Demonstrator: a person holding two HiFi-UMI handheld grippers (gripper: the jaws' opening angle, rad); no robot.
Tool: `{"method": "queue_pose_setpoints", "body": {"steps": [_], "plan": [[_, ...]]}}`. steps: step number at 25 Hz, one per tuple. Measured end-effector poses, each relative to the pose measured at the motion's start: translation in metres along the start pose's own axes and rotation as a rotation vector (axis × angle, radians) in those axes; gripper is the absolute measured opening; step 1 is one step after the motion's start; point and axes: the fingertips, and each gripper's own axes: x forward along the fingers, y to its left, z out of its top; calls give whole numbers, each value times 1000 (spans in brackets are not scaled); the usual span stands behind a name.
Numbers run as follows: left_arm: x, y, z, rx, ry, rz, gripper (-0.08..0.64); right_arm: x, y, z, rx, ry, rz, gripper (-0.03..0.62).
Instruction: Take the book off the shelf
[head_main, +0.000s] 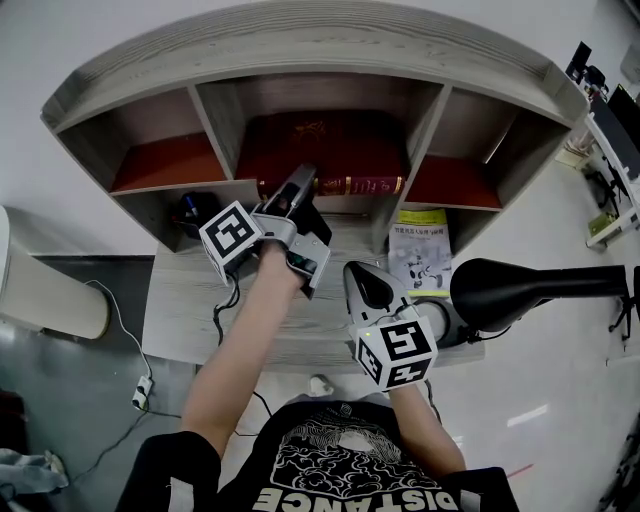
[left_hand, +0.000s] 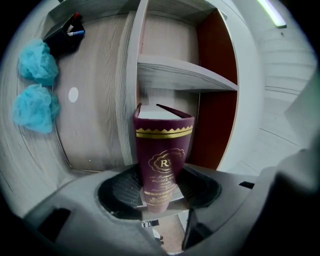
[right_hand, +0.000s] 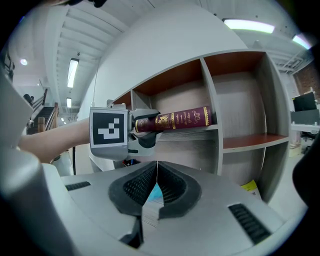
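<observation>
Right gripper (head_main: 355, 272) waits clenched and empty in front of the shelf (head_main: 300, 50) — left gripper (head_main: 298, 188) clamps the book (head_main: 350, 185), lying flat in the shelf's middle bay, by its protruding end, likely for pulling out.

The person wears a black short-sleeved T-shirt (head_main: 340, 455) with a white swirling print and large white block letters below it. The left gripper (head_main: 300, 183) and the right gripper (head_main: 362, 275) share one build: smooth light-grey moulded shells, black ribbed pads (right_hand: 134, 187) lining the jaws, and dark slotted vents in the housing. Each carries a white cube (head_main: 232, 236) printed with black square markers.
</observation>
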Motion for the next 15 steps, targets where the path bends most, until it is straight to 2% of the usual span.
{"method": "queue_pose_setpoints", "body": {"steps": [11, 15], "plan": [[-18, -5, -6, 17, -26, -51, 207, -12, -4, -1, 12, -12, 11, 17], [-30, -12, -10, 3, -66, -90, 206, -20, -7, 4, 11, -26, 25, 17]]}}
